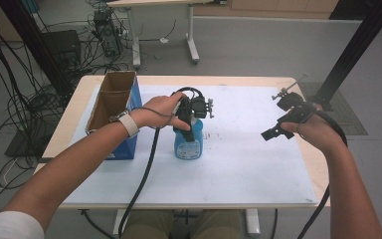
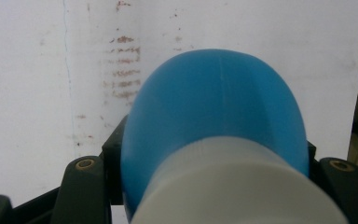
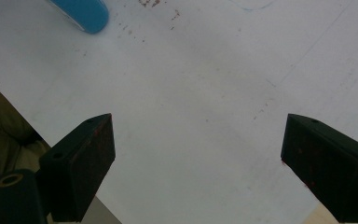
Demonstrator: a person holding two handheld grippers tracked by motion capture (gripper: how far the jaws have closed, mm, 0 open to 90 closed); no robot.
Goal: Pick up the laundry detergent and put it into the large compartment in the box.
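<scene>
A blue bottle [image 1: 188,143] with a white cap stands upright on the white mat [image 1: 229,164] near the table's middle. My left gripper [image 1: 188,119] is shut on its neck from above. In the left gripper view the bottle's blue shoulder [image 2: 214,112] and white cap [image 2: 237,186] sit between the black jaws. My right gripper [image 1: 278,127] hangs open over the right side of the mat with nothing between its fingers [image 3: 81,163]. The right gripper view catches the bottle's base [image 3: 84,11] at its top left.
An open cardboard box with blue sides [image 1: 113,112] stands at the left of the table. The mat carries faint brown stains [image 2: 123,60]. Cables and a desk frame lie on the floor behind the table.
</scene>
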